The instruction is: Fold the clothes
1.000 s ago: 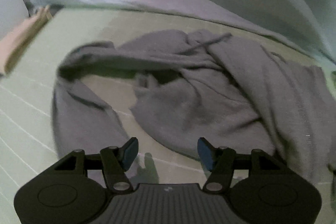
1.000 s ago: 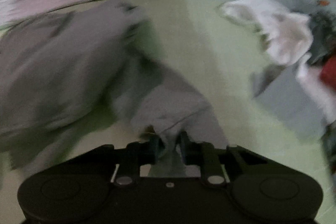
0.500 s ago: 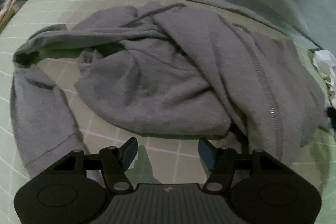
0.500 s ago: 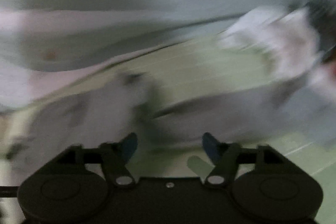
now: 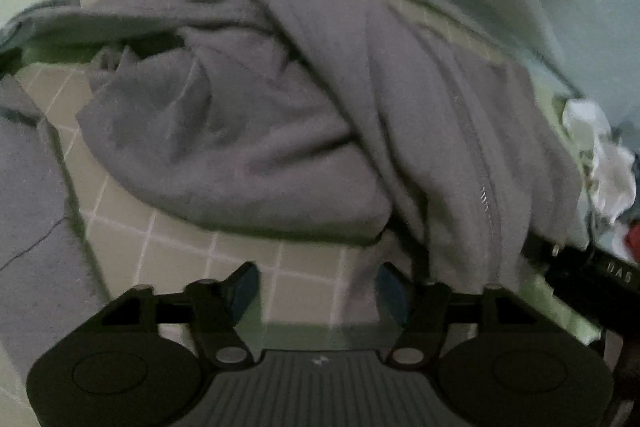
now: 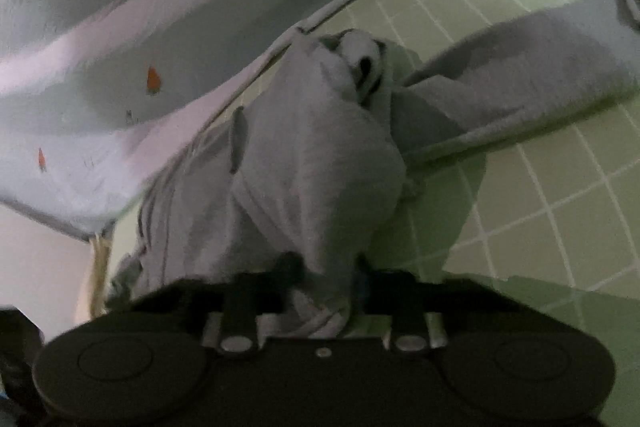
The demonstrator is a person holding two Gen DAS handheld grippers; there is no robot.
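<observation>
A grey zip hoodie [image 5: 248, 131] lies crumpled on a green checked sheet [image 5: 192, 259], its zipper [image 5: 484, 195] running down the right side. My left gripper [image 5: 316, 287] is open just in front of the hoodie's near hem; a fold of the fabric hangs by the right finger. In the right wrist view my right gripper [image 6: 324, 279] is shut on a bunch of the hoodie [image 6: 316, 171], which rises from the jaws. A sleeve [image 6: 520, 67] stretches away to the right.
A pale blanket with carrot prints [image 6: 120, 27] lies along the far side of the bed. White and red clothes [image 5: 604, 163] are heaped at the right. The right gripper's body [image 5: 588, 267] shows at the right edge of the left wrist view.
The left gripper has moved closer to the hoodie's hem, staying open. The right gripper let go about half a second ago, swung round, and has shut on the hoodie again.
</observation>
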